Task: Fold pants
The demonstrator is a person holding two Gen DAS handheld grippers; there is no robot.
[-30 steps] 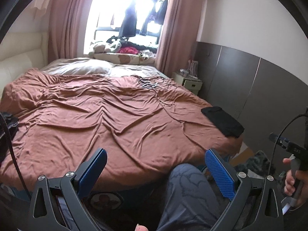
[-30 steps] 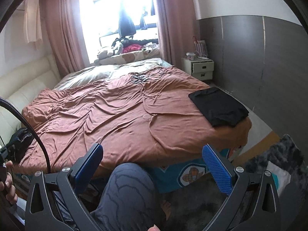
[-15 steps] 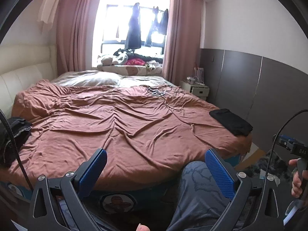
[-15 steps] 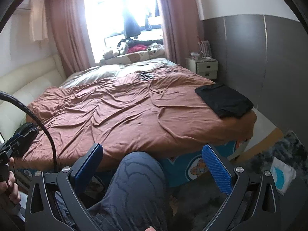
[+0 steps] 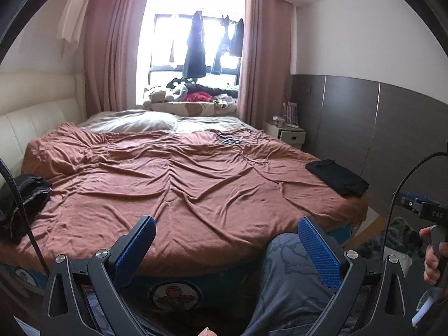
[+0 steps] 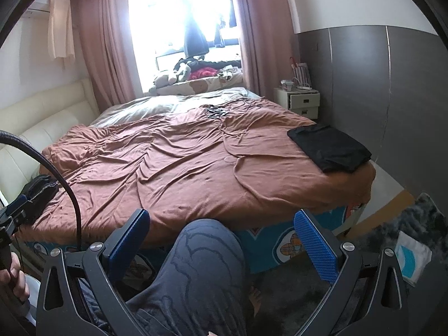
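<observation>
A folded black garment (image 5: 337,177) lies on the right front corner of the bed; it also shows in the right wrist view (image 6: 330,147). A dark crumpled garment (image 5: 26,193) lies at the bed's left edge, and shows in the right wrist view (image 6: 40,190) too. My left gripper (image 5: 226,245) is open and empty, held before the foot of the bed. My right gripper (image 6: 221,239) is open and empty, above the person's knee (image 6: 201,254). Both are well short of either garment.
The bed has a wrinkled brown cover (image 5: 182,179) with a tangle of cables (image 5: 232,138) near the far side. A white nightstand (image 6: 298,102) stands at the right by the dark wall. A grey rug (image 6: 406,252) with a white packet lies on the floor.
Both grippers have tilted upward, so the bed sits lower in view and more of the window and ceiling shows. Both stay open and empty.
</observation>
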